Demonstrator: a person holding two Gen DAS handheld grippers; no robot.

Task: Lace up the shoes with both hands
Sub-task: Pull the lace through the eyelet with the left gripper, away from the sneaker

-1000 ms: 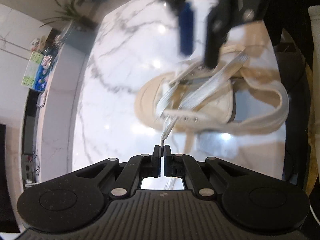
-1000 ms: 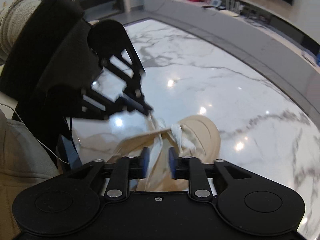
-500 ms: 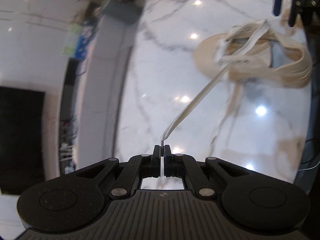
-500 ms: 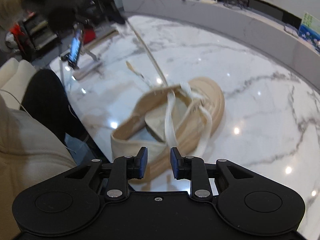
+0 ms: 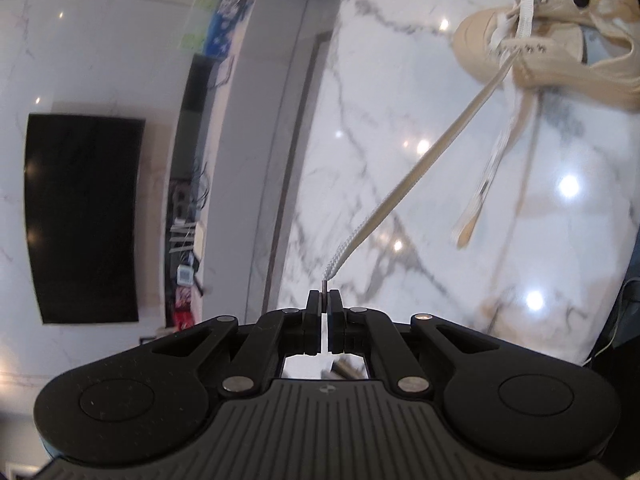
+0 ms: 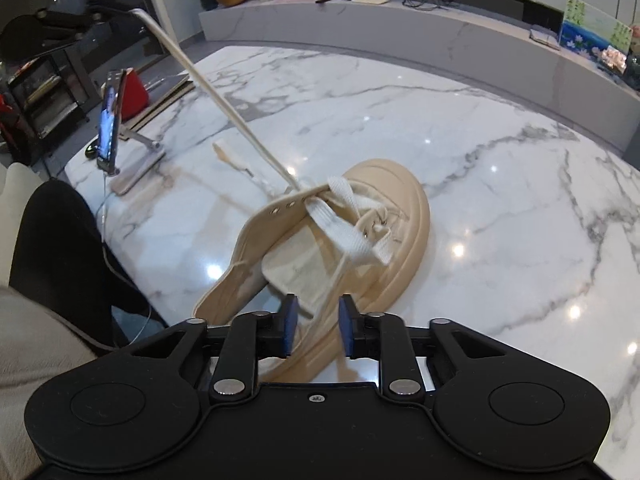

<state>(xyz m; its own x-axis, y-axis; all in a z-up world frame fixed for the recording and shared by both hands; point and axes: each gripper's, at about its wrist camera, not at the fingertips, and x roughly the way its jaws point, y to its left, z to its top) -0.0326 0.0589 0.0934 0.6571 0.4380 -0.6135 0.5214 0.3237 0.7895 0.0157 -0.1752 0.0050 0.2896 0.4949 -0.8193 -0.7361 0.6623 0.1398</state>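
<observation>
The left hand-held gripper (image 5: 324, 300) has pulled well back from the shoe since a second ago, and the lace (image 5: 420, 168) now runs out long and taut where it was short and slack! Its jaws are clamped tight on the lace tip, the shoe (image 5: 532, 56) far off at the upper right of its view. The right hand-held gripper (image 6: 318, 326) hangs just above the shoe's near side, blue pads apart but closing, a strand of lace passing between them, not yet pinched. The beige shoe (image 6: 400, 220) lies tilted on the marble counter (image 6: 500, 200). Beyond, a phone (image 6: 109, 120) stands on its holder at the counter's left edge.
</observation>
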